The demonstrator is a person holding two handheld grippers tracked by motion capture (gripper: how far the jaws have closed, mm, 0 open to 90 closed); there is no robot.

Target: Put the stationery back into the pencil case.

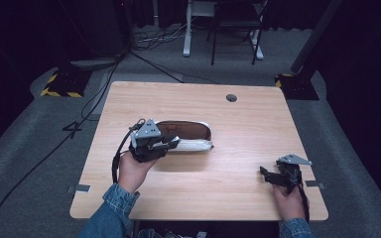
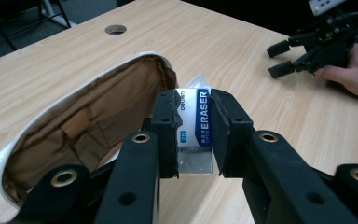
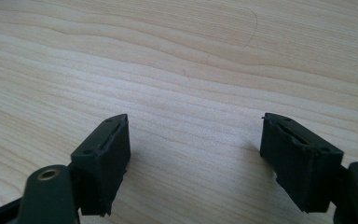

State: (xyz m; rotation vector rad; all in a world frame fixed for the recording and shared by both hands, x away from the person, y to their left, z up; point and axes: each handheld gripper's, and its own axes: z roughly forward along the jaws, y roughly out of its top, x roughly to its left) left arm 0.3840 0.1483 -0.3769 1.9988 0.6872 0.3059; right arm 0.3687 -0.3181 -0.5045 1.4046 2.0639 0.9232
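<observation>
**Eraser held at the mouth of the pencil case**

From above, the pencil case (image 1: 186, 134) lies near the middle of the table (image 1: 228, 178), its brown lining open to the ceiling. The left gripper (image 1: 171, 144) sits at the case's near-left end, over its white rim. The right gripper (image 1: 265, 174) rests well to the right of the case, close to the table's front edge.

Looking along the left gripper (image 2: 193, 123), its jaws are clamped on an eraser (image 2: 195, 122) in a blue-and-white sleeve, held upright just beside the case's open mouth (image 2: 88, 126). To do this well, I'd say carry the eraser over the lining before letting go, so it clears the white rim and doesn't tip out onto the wood.

Along the right gripper (image 3: 193, 140), the jaws stand wide apart over bare wood, holding nothing. There's plenty of free tabletop between it and the case, so the left hand has room to swing without a clash.
</observation>
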